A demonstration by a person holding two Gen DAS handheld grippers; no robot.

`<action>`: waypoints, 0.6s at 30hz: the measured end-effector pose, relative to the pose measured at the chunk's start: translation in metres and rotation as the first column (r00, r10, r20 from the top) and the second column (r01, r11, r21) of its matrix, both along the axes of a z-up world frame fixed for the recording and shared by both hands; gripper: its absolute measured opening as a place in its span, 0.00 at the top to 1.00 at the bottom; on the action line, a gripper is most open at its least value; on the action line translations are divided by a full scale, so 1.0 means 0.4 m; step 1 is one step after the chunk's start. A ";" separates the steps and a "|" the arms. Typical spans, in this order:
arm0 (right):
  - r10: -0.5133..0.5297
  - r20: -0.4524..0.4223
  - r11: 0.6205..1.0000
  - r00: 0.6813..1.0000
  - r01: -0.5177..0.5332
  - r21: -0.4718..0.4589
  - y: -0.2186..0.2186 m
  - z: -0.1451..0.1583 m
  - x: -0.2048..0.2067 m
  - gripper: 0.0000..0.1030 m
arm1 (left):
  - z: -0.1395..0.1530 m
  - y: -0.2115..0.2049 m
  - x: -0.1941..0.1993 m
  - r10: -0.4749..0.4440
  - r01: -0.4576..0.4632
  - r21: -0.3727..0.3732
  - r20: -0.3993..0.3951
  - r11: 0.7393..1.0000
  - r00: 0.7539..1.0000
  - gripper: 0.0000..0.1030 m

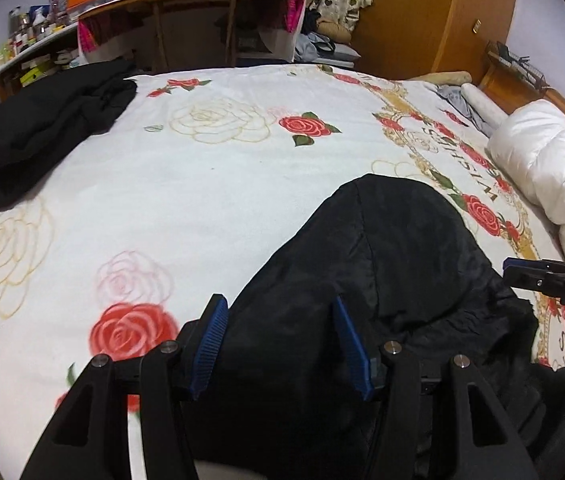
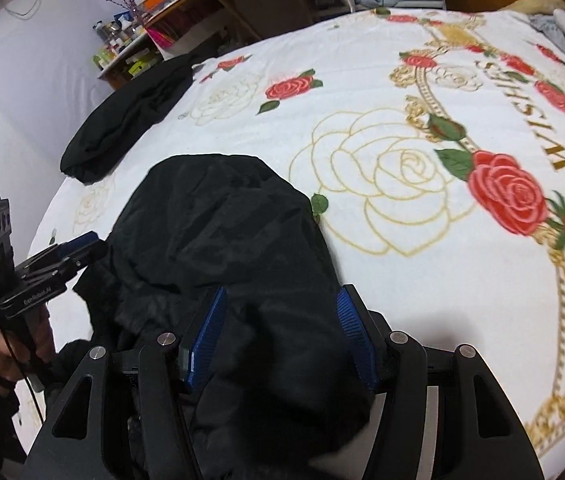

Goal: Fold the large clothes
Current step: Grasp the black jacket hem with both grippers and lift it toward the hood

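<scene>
A large black jacket (image 1: 382, 264) lies bunched on the rose-print bed cover (image 1: 186, 184), its hood end pointing away from me; it also shows in the right wrist view (image 2: 226, 232). My left gripper (image 1: 280, 344) is open, its blue pads either side of the jacket's near part, not closed on it. My right gripper (image 2: 280, 336) is also open over the jacket's near right part. The right gripper shows at the left wrist view's right edge (image 1: 522, 274); the left gripper shows at the right wrist view's left (image 2: 82, 246).
A second black garment (image 1: 38, 132) lies at the bed's far left edge, also in the right wrist view (image 2: 130, 120). A white duvet (image 1: 542, 168) is piled at the right. A desk (image 1: 190, 20), a cluttered shelf (image 1: 30, 48) and a wooden wardrobe (image 1: 434, 12) stand beyond the bed.
</scene>
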State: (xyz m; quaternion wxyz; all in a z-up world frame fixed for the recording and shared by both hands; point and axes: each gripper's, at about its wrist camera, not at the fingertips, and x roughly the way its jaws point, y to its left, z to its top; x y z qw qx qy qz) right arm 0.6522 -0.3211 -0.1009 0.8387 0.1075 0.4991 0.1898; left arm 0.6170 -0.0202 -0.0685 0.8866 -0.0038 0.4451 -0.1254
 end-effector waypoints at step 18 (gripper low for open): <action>0.015 0.022 1.000 1.000 -0.016 0.018 0.040 0.018 0.014 0.95 | 0.005 -0.041 0.001 -0.027 0.027 0.024 0.013 0.999 1.000 0.95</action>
